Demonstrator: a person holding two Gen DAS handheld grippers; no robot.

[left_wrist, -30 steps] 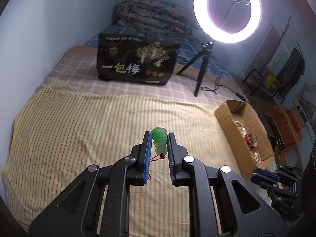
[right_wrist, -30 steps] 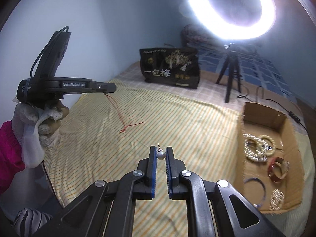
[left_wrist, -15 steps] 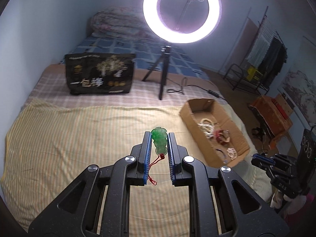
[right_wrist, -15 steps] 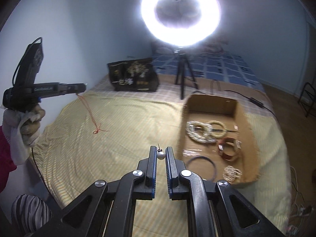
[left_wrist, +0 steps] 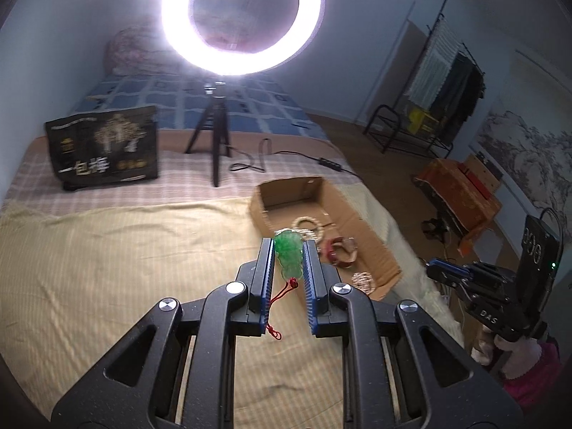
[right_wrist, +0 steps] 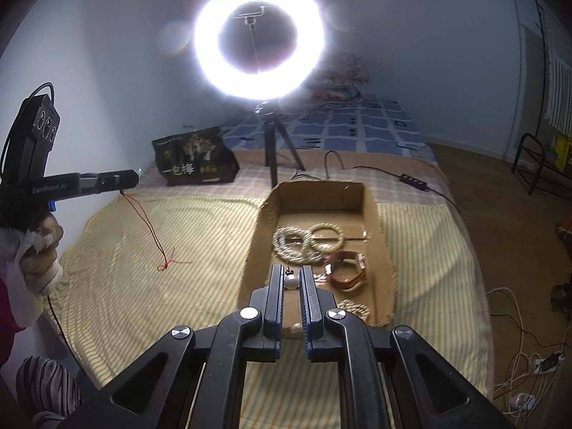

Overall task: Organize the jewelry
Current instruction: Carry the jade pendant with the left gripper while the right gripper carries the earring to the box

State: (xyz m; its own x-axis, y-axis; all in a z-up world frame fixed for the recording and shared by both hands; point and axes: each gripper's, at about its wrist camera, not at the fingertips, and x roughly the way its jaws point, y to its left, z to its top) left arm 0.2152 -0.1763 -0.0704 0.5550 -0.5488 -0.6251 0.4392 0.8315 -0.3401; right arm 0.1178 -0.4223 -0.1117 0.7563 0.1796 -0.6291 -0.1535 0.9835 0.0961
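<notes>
My left gripper (left_wrist: 289, 250) is shut on a green jade pendant (left_wrist: 289, 255) whose red cord (left_wrist: 282, 295) hangs below; it is held above the striped sheet, just left of the cardboard box (left_wrist: 343, 211). In the right wrist view the left gripper (right_wrist: 134, 176) shows at the left with the red cord (right_wrist: 148, 227) dangling to the sheet. My right gripper (right_wrist: 291, 279) is shut on a small pearl bead (right_wrist: 291, 281), held over the near end of the cardboard box (right_wrist: 321, 193). The box holds beaded bracelets (right_wrist: 293, 241), a pale ring bangle (right_wrist: 326, 236) and a brown bracelet (right_wrist: 345, 268).
A lit ring light on a tripod (right_wrist: 273, 157) stands behind the box, its cable (right_wrist: 411, 180) trailing right. A black printed bag (right_wrist: 195, 162) stands at the back left. The yellow striped sheet (right_wrist: 143, 286) covers the bed; the floor lies to the right.
Both grippers have swung right toward the cardboard box, each holding its piece. The right gripper is now over the box's near end; the left is beside the box.
</notes>
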